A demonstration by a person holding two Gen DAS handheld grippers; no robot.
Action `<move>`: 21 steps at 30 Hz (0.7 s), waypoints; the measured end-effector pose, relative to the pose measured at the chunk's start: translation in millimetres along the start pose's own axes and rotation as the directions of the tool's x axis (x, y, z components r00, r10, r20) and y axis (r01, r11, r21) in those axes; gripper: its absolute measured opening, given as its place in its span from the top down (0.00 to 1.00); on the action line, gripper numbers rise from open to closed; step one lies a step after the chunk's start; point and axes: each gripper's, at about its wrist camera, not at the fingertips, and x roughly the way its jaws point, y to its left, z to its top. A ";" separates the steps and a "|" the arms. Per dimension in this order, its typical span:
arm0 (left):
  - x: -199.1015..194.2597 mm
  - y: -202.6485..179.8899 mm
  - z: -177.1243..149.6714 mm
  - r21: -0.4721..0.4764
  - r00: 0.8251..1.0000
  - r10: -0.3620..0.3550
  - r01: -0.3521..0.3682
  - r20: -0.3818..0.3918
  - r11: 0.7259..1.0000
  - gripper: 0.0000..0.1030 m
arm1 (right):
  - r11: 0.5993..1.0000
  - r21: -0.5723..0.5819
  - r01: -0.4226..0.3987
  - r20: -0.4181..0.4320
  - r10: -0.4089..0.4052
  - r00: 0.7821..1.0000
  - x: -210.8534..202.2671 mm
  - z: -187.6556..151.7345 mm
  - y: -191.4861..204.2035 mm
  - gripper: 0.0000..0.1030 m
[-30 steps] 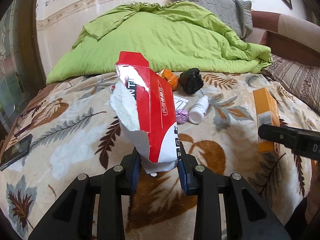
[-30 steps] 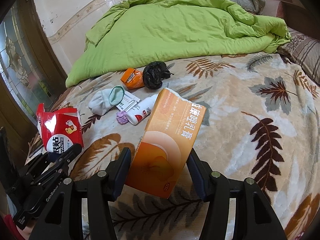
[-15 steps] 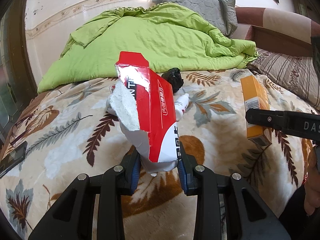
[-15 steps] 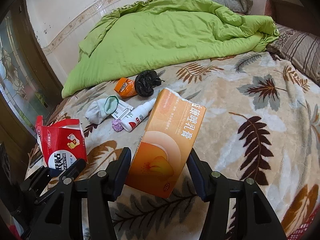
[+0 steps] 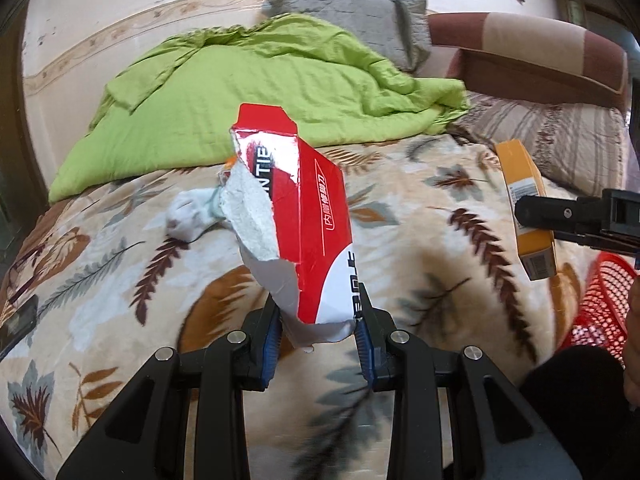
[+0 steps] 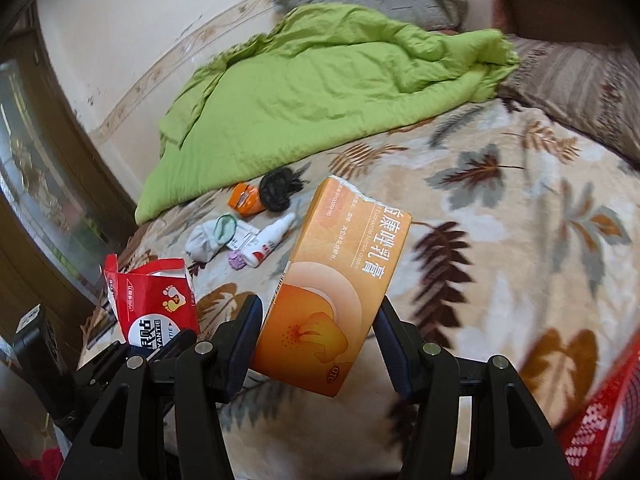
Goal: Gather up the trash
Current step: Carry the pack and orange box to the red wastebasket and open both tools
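My left gripper (image 5: 318, 338) is shut on a torn red and white box (image 5: 296, 216), held upright above the bed; the box also shows in the right wrist view (image 6: 154, 304). My right gripper (image 6: 316, 344) is shut on an orange cream box (image 6: 336, 284), also seen at the right in the left wrist view (image 5: 526, 208). A red mesh basket (image 5: 600, 300) stands at the bed's edge, low right; its rim shows in the right wrist view (image 6: 600, 420). On the bed lie a white bottle (image 6: 272, 240), a white sock (image 6: 206, 236), an orange packet (image 6: 245, 200), a black bag (image 6: 276, 190) and a purple lump (image 6: 237, 260).
A crumpled green quilt (image 6: 320, 80) covers the far side of the leaf-patterned bedspread (image 6: 500, 240). Striped pillows (image 5: 540, 136) lie at the right. A dark phone (image 5: 16, 320) lies at the bed's left edge. A wooden door frame stands at the left.
Both grippers have drawn back and up from the bed with their boxes. The views have swung right, and the red basket has come into view.
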 end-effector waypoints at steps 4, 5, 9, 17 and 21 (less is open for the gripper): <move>-7.5 -21.8 8.7 0.024 0.999 -0.051 0.051 0.007 0.998 0.70 | 0.999 0.035 0.016 0.018 -0.017 1.000 -24.0 -1.3 -19.2 0.41; -9.0 -27.3 11.2 0.034 0.998 -0.063 0.063 0.010 0.997 0.70 | 0.999 0.040 0.023 0.024 -0.024 0.999 -30.6 -1.7 -23.7 0.41; -15.7 -57.1 23.5 0.075 0.991 -0.131 0.129 0.018 0.989 0.70 | 0.996 0.076 0.054 0.046 -0.058 0.997 -57.5 -3.8 -45.0 0.41; -25.8 -142.3 49.8 0.185 0.952 -0.306 0.297 0.018 0.937 0.70 | 0.958 0.218 0.185 0.104 -0.211 0.972 -134.9 -19.4 -122.2 0.41; -25.0 -185.2 56.6 0.212 0.918 -0.397 0.392 -0.024 0.895 0.70 | 0.924 0.289 0.250 0.116 -0.292 0.949 -173.4 -31.3 -157.9 0.41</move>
